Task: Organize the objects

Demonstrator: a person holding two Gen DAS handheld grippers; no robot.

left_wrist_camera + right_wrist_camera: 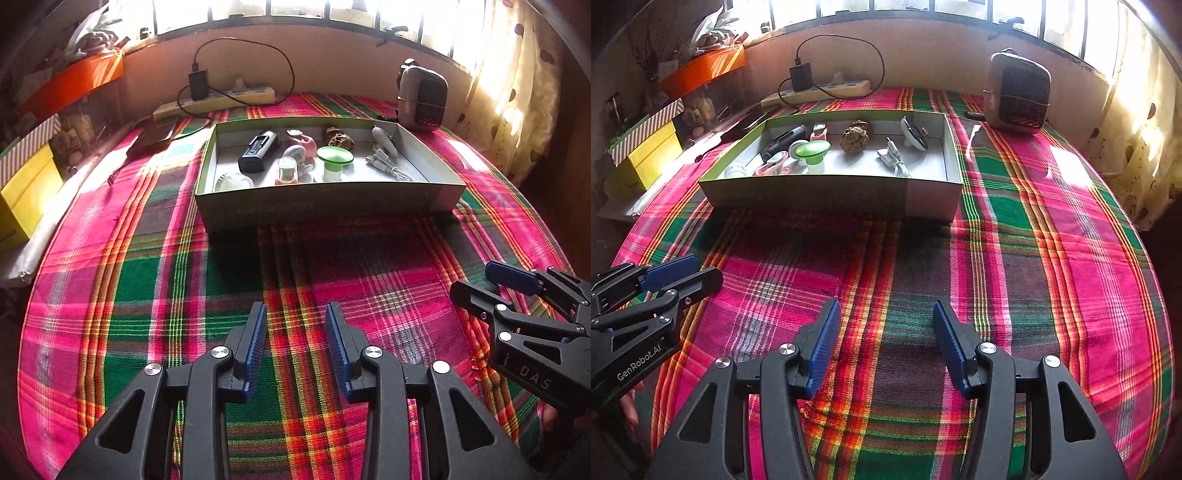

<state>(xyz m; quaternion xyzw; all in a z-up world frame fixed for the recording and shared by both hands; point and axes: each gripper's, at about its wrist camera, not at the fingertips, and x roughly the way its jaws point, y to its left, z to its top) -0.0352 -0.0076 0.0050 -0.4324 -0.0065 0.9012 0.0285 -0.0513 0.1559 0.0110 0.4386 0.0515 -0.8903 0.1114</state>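
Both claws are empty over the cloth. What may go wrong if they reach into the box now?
1. The items sit close together: grabbing the green-topped bottle may knock over the pink holder beside it.
2. The white cable lies loosely coiled and may snag.
3. The left claw and right claw are close and may collide.

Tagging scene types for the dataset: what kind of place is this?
Probably a room in a home: a plaid cloth covers the surface, a power strip with a charger sits under a barred window, and a curtain hangs beside it.

Shallow open box (325, 206) on plaid cloth holds assorted small objects (334, 155).
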